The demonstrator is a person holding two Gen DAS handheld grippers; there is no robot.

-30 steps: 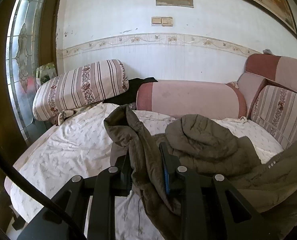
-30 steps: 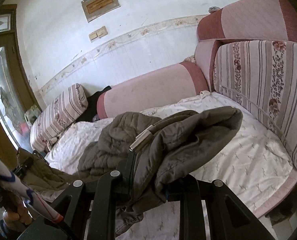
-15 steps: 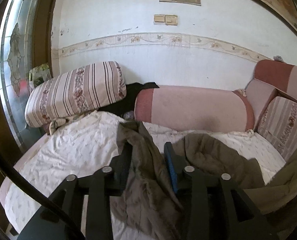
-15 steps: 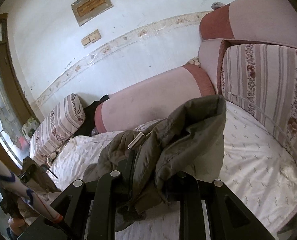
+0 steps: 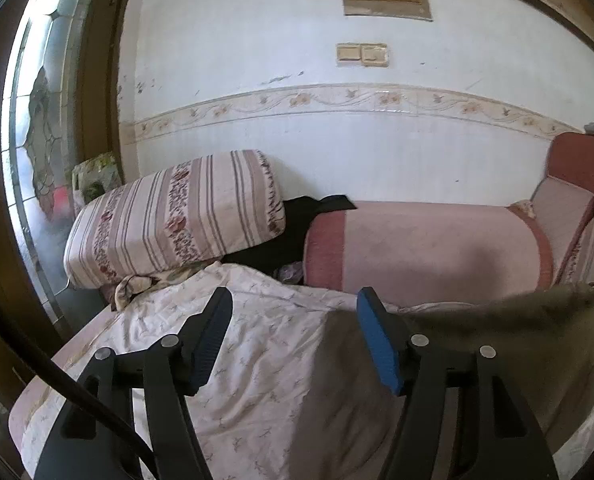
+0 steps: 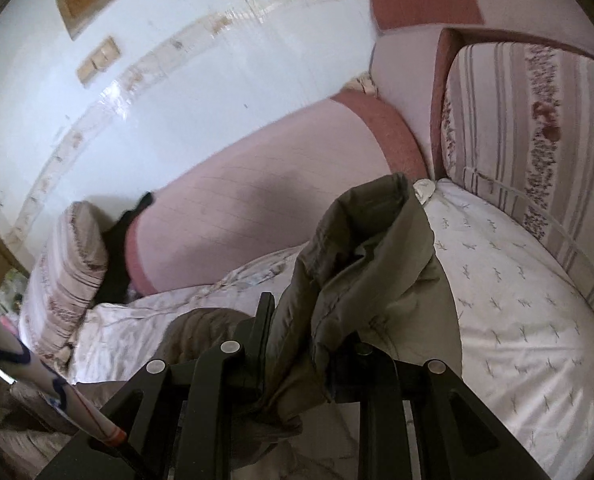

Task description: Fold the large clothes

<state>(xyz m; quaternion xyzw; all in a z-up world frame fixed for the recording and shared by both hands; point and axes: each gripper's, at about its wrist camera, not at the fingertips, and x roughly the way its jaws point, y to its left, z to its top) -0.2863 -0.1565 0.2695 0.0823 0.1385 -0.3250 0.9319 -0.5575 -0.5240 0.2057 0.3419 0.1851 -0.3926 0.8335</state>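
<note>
An olive-brown padded jacket [image 6: 361, 256] hangs in a bunched fold from my right gripper [image 6: 301, 320], which is shut on it above the sofa's white patterned cover [image 6: 517, 300]. In the left wrist view the same jacket [image 5: 537, 320] shows as a blurred stretch at the right, lifted over the cover [image 5: 257, 344]. My left gripper [image 5: 293, 312] has its jaws opening; nothing lies between the blue pads [image 5: 377, 352], and the jacket is beside and behind the right finger.
A striped bolster [image 5: 177, 220] and a pink bolster [image 5: 425, 248] line the wall, with dark cloth [image 5: 297, 216] between them. A striped back cushion [image 6: 529, 120] stands at the right end. A glazed door [image 5: 37, 152] is at the left. A white patterned sleeve [image 6: 37, 380] crosses the lower left.
My left gripper let go of the jacket and its jaws spread wide as it moved away. My right gripper swung the held jacket toward the right end of the sofa.
</note>
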